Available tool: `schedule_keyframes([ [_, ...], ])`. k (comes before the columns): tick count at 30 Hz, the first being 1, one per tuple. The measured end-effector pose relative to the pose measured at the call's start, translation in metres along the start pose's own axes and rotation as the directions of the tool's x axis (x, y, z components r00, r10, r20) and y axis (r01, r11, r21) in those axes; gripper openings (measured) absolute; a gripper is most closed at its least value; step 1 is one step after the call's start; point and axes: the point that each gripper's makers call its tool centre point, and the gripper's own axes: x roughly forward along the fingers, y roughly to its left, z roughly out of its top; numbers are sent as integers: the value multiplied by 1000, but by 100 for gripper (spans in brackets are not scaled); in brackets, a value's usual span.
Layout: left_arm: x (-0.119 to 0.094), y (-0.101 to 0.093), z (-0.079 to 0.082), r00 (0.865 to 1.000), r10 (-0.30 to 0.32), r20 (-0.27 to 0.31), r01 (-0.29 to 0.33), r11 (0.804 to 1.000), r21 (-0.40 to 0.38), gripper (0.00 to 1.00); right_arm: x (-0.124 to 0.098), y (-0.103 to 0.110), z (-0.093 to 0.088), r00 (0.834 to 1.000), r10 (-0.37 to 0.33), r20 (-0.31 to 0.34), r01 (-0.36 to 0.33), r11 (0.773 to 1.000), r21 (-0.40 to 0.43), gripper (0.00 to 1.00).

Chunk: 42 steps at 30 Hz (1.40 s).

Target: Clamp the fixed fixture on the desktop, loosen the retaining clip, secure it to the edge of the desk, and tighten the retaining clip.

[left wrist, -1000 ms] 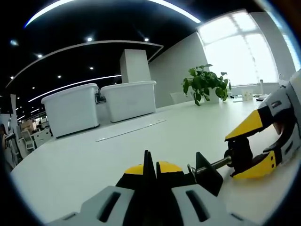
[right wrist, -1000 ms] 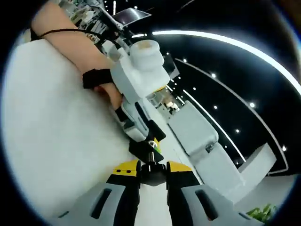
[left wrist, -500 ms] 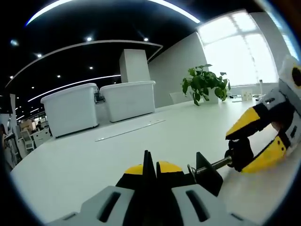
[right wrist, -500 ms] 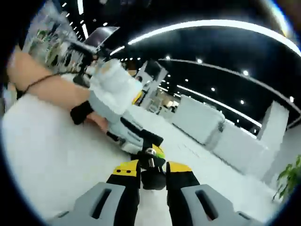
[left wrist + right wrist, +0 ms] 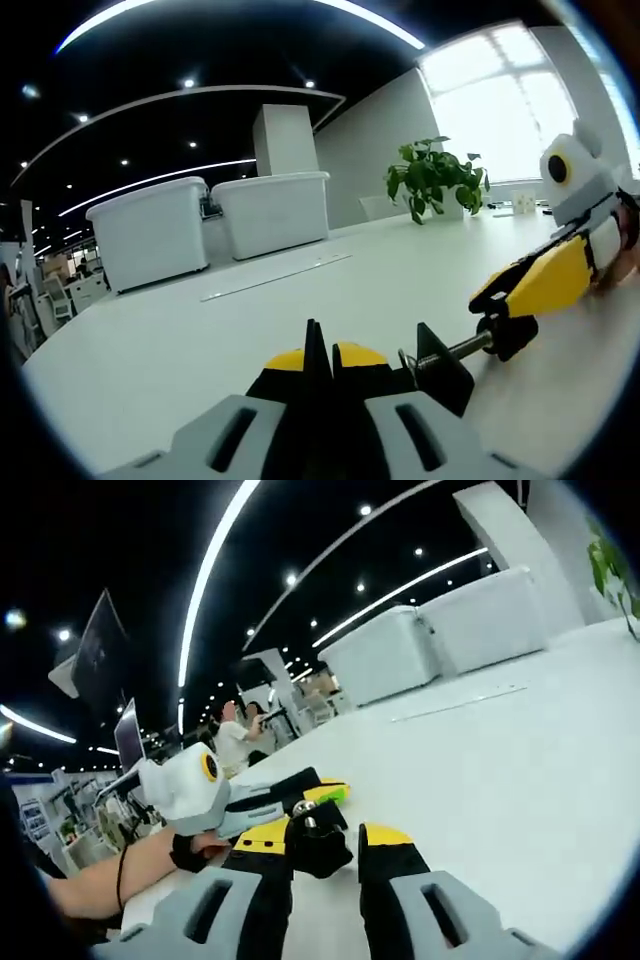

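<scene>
1. Fixture [image 5: 440, 368]: a black clamp body with a threaded steel screw [image 5: 458, 349] ending in a black knob [image 5: 510, 332]. It sits low over the white worktop [image 5: 180, 350], held between the two grippers.
2. Handling, judged: rigid metal and plastic, light, not fragile. The screw is smooth and thin; grip the body to steady it and the knob to turn it.
3. Left gripper [image 5: 320, 362]: fingers clenched on the fixture body, pointing level along the worktop toward the white bins [image 5: 215, 225].
4. Right gripper [image 5: 325, 842]: fingers grasping the knob [image 5: 318, 842], rolled sideways, its axis in line with the screw; in the left gripper view it enters from the right.
</scene>
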Motion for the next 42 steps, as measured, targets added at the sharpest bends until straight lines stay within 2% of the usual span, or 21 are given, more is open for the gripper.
schedule_keyframes([
  [2, 0, 0, 0, 1000, -1, 0, 1, 1000, 1, 8, 1, 4, -4, 1000, 4, -18, -4, 1000, -21, 22],
  [9, 1, 0, 0, 1000, -1, 1, 1, 1000, 1, 8, -1, 11, -9, 1000, 5, -21, -6, 999, -48, 21],
  [13, 1, 1, 0, 1000, -1, 1, 1, 1000, 1, 8, -3, 17, -11, 1000, 4, -15, -6, 993, -119, 20],
  [15, 1, 1, -1, 1000, -1, 1, 1, 1000, 0, 8, -4, 20, -12, 1000, 3, -10, -5, 981, -192, 20],
  [17, 1, 1, -1, 1000, 0, 0, 0, 1000, -1, 8, -4, 24, -12, 1000, -2, -7, 0, 955, -296, 20],
  [19, 1, 2, -1, 1000, 3, -1, -3, 1000, -2, 8, -4, 27, -12, 1000, -13, -3, 11, 909, -417, 20],
  [21, 0, 2, -2, 1000, 5, -1, -5, 1000, -3, 7, -3, 31, -13, 1000, -18, 0, 15, 863, -505, 20],
  [22, 0, 3, -2, 1000, 6, -2, -6, 1000, -4, 7, -2, 32, -14, 1000, -19, 1, 17, 847, -531, 20],
  [23, 0, 3, -2, 1000, 6, -2, -6, 1000, -5, 7, -2, 34, -15, 1000, -19, 1, 16, 843, -538, 20],
  [25, 0, 2, -2, 1000, 6, -1, -6, 1000, -5, 7, -1, 30, -14, 1000, -20, -2, 16, 855, -518, 20],
  [26, 0, 2, -2, 1000, 6, -1, -6, 1000, -5, 7, 0, 29, -13, 1000, -20, -2, 15, 855, -519, 20],
  [28, 0, 2, -2, 1000, 6, -1, -6, 1000, -5, 7, 0, 31, -14, 1000, -23, -3, 17, 835, -551, 20],
  [32, 0, 3, -2, 1000, 6, -1, -6, 1000, -7, 7, 1, 37, -17, 999, -34, 5, 27, 708, -705, 20],
  [34, 0, 3, -2, 1000, 10, -3, -10, 1000, -9, 7, 0, 31, -10, 999, -46, 7, 35, 655, -755, 20],
  [37, -1, 4, -3, 1000, 15, -5, -15, 1000, -12, 7, 2, 34, -12, 999, -46, 12, 37, 599, -800, 20],
  [39, -2, 4, -3, 1000, 14, -4, -14, 1000, -12, 7, 3, 36, -14, 999, -41, 12, 33, 574, -818, 20],
  [40, -2, 4, -2, 1000, 15, -4, -15, 1000, -11, 7, 3, 36, -14, 999, -39, 12, 32, 572, -820, 20],
  [42, -2, 4, -2, 1000, 15, -4, -15, 1000, -11, 7, 3, 36, -14, 999, -33, 11, 28, 582, -813, 20],
])
